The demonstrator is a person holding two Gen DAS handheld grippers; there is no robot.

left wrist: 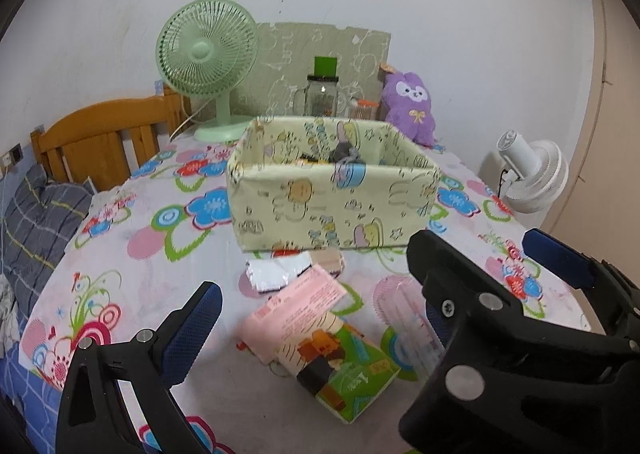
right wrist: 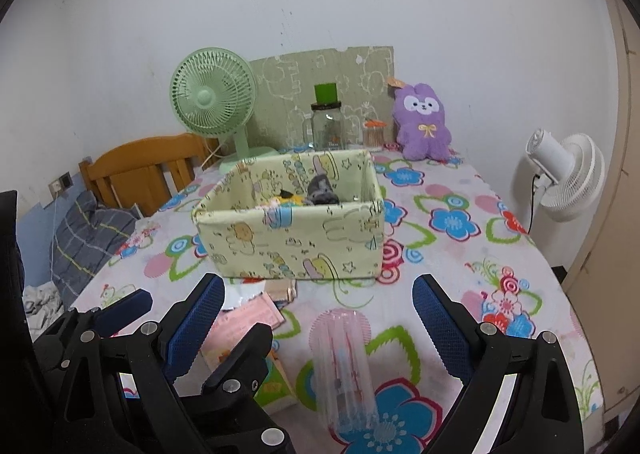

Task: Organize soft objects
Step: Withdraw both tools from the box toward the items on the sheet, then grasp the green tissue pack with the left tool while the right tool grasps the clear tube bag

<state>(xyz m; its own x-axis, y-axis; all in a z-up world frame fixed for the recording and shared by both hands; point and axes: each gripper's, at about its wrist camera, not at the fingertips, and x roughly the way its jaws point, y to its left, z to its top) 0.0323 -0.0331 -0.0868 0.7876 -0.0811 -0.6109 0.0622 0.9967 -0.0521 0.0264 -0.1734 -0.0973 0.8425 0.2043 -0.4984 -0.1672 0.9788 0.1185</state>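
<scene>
A pale yellow fabric box [left wrist: 332,206] with cartoon prints stands mid-table; it also shows in the right wrist view [right wrist: 292,238]. A grey soft toy [right wrist: 322,190] and a yellow item lie inside. A purple plush rabbit [right wrist: 424,122] sits at the back by the wall, seen too in the left wrist view [left wrist: 412,106]. My left gripper [left wrist: 316,330] is open and empty above a green and pink packet [left wrist: 320,342]. My right gripper [right wrist: 320,334] is open and empty above a clear plastic tube [right wrist: 344,370].
On the flowered tablecloth [left wrist: 132,238] lie a silver foil packet [left wrist: 272,274] and a small pink block [left wrist: 328,260]. A green fan [left wrist: 208,54], a glass jar [left wrist: 322,94] and a board stand at the back. A white fan [right wrist: 568,174] stands right; a wooden headboard [left wrist: 104,134] left.
</scene>
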